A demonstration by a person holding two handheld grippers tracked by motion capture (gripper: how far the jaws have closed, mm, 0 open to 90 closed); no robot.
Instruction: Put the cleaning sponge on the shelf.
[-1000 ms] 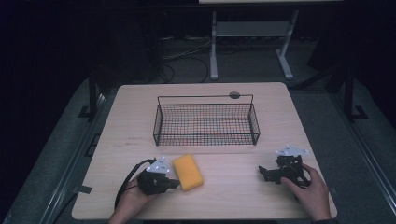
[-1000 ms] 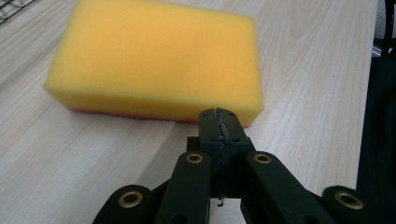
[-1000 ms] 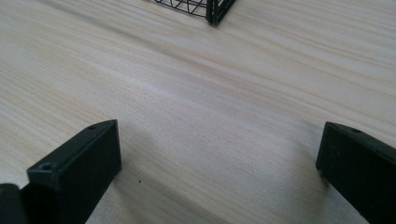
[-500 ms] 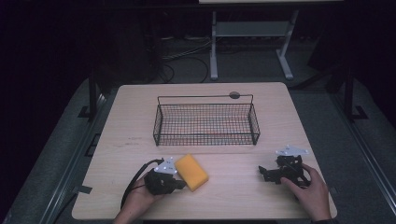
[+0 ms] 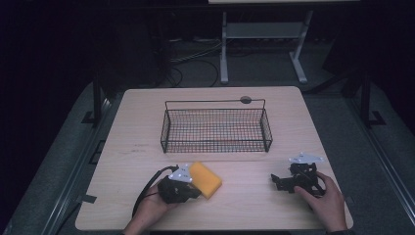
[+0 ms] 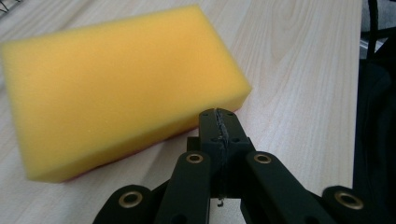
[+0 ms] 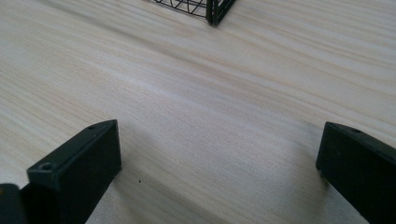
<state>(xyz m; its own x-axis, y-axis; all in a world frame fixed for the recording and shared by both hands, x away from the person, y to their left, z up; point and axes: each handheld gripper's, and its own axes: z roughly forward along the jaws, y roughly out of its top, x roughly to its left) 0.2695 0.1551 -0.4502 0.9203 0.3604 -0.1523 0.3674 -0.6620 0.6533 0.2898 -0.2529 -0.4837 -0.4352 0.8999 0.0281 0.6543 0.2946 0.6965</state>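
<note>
A yellow sponge (image 5: 206, 180) lies flat on the table's front left, turned at an angle. My left gripper (image 5: 195, 190) rests on the table at the sponge's near left side, held by a hand. In the left gripper view its jaws (image 6: 219, 123) are pressed together with nothing between them, their tips right at the sponge's (image 6: 121, 93) near corner. My right gripper (image 5: 280, 182) sits at the front right in the other hand and points left. Its jaws stand wide apart over bare wood (image 7: 219, 154).
A black wire basket (image 5: 215, 132) stands in the middle of the light wooden table (image 5: 142, 112), its corner (image 7: 212, 9) at the top of the right gripper view. A small dark round thing (image 5: 245, 100) lies behind the basket. Dark floor with cables and a stand lies beyond.
My left gripper has slid a little to the right, and the sponge has shifted right and turned with it. The right gripper has stayed still.
</note>
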